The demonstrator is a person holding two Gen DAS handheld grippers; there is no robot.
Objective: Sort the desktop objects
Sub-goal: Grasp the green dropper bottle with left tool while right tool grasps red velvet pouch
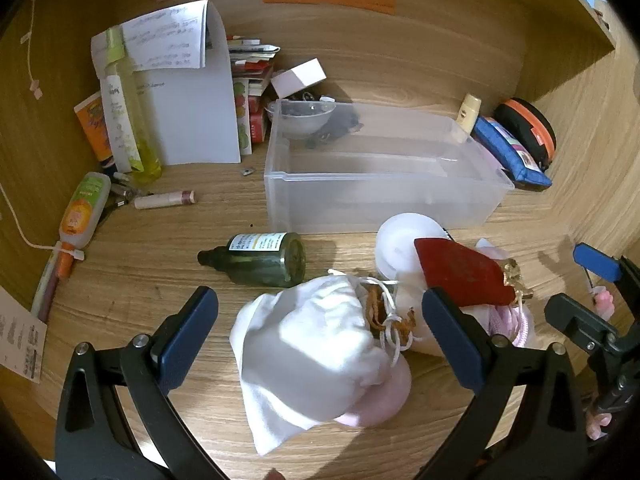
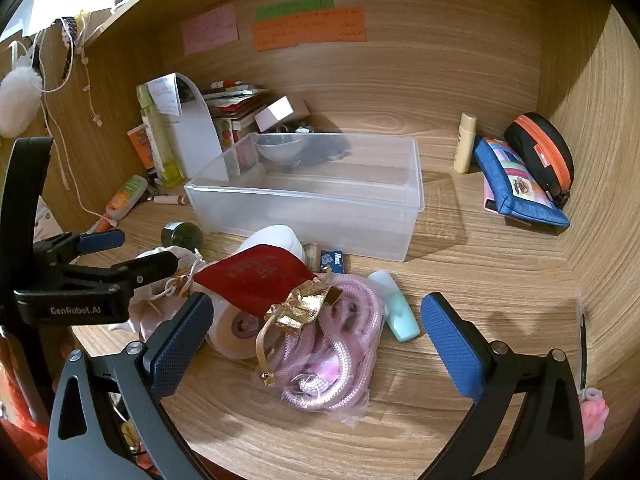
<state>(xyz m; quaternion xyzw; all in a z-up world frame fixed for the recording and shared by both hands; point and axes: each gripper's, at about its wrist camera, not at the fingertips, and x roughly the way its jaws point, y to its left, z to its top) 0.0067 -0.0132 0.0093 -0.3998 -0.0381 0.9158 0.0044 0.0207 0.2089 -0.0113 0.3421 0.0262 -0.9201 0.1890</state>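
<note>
Left wrist view: left claw (image 1: pixel 320 328) spread wide over white pouch (image 1: pixel 316 356) on desk (image 1: pixel 160 264); right claw (image 2: pixel 316 340) spread over pink rope (image 2: pixel 336 352). Grasp pending; next, close, carry to bin (image 1: pixel 380 172).

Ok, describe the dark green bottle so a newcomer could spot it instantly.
Find the clear plastic bin mid-desk. Just in front of its left corner, the dark green bottle lies on its side, beside a white cloth pouch. It is the only dark glass thing there, with a black cap.
</note>
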